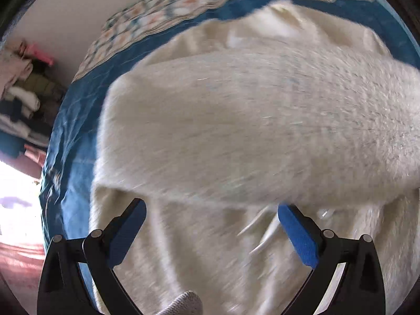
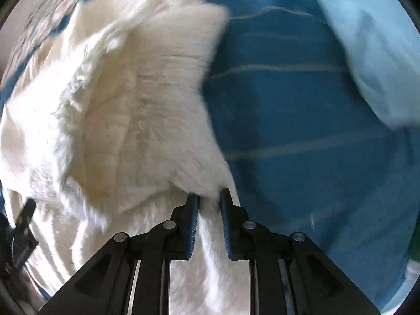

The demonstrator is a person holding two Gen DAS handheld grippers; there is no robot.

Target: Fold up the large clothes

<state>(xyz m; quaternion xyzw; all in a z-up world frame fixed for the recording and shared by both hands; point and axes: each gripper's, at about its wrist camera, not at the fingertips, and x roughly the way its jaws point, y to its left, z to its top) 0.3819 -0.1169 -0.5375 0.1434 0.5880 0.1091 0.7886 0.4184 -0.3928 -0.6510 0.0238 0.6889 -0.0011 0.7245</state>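
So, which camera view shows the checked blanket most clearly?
The left wrist view. There the checked blanket lies along the far edge of the blue sheet, beyond the white fleece garment, and its pattern is readable. In the right wrist view only a blurred strip of it appears at the upper left.

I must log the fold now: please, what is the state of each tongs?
Left tongs: wide open, holding nothing, above the cream fuzzy garment.
Right tongs: narrow gap, garment edge between the pads; a grip cannot be told.
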